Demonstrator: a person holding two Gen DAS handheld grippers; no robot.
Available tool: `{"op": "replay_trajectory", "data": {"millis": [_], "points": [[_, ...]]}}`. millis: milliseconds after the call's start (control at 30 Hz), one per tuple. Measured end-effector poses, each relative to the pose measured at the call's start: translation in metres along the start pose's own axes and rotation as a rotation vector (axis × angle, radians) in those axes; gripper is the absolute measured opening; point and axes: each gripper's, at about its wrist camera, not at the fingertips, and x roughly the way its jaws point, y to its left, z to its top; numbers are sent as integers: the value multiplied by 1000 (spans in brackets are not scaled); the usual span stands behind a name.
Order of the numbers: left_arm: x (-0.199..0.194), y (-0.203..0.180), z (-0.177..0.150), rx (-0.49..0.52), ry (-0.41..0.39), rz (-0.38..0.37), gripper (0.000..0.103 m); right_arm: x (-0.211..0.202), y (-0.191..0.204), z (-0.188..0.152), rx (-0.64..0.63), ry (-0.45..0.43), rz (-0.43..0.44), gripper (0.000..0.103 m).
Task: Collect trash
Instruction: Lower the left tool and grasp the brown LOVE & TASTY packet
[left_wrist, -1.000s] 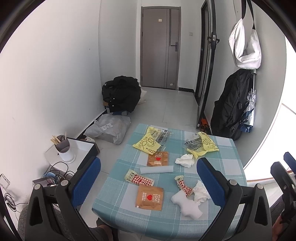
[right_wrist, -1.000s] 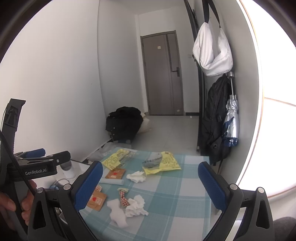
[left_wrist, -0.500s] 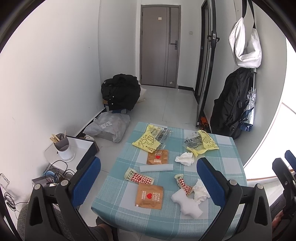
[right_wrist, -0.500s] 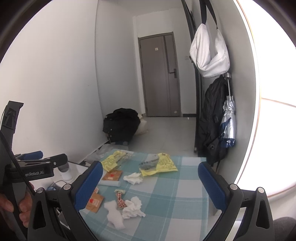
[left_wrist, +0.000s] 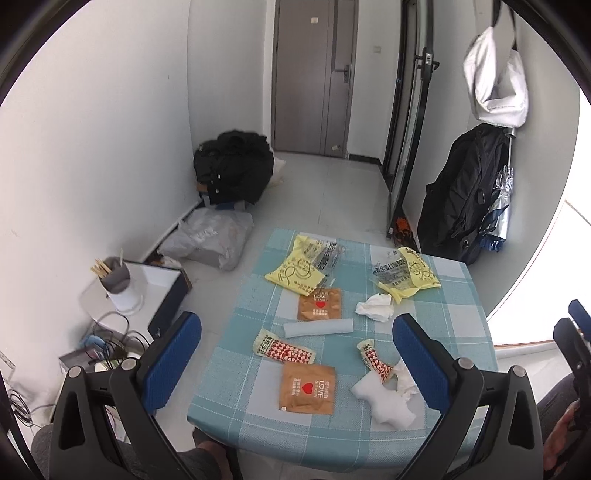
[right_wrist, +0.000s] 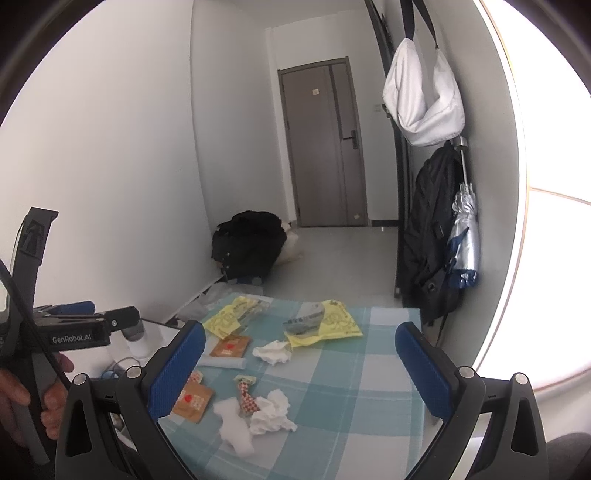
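Trash lies on a small table with a blue checked cloth (left_wrist: 436, 291) (right_wrist: 369, 369). There are two yellow plastic bags (left_wrist: 295, 273) (left_wrist: 410, 273), two brown sachets with red hearts (left_wrist: 319, 304) (left_wrist: 308, 389), two red checked wrappers (left_wrist: 284, 350) (left_wrist: 375, 362), a pale blue tube (left_wrist: 317, 328), crumpled tissues (left_wrist: 375, 310) (right_wrist: 271, 410) and a white foam piece (left_wrist: 384, 404). My left gripper (left_wrist: 297, 354) is open and empty above the table's near left part. My right gripper (right_wrist: 299, 365) is open and empty above the near side.
On the floor left of the table are a grey plastic bag (left_wrist: 210, 240), a black bag (left_wrist: 232, 170) and a white box with a cup of sticks (left_wrist: 118, 284). A black backpack (left_wrist: 461, 192) and an umbrella (right_wrist: 463, 236) hang on the right wall.
Both grippers have risen and pulled back slightly, so the table sits lower and a little smaller in both views. Nothing on the table has moved.
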Motion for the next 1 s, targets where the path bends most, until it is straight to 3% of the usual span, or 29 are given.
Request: {"op": "replay_trajectory", "data": {"millis": [300, 467, 700, 933, 1000], "points": [[73, 19, -22, -29, 330, -94, 102, 23, -5, 1, 17, 60, 41, 103], [108, 10, -51, 44, 474, -69, 102, 33, -7, 0, 34, 95, 108, 103], [117, 0, -54, 86, 503, -69, 102, 42, -11, -4, 47, 128, 108, 103], [131, -11, -66, 144, 570, -22, 102, 42, -15, -7, 49, 139, 101, 103], [127, -16, -65, 178, 554, -3, 95, 42, -16, -7, 50, 141, 98, 103]]}}
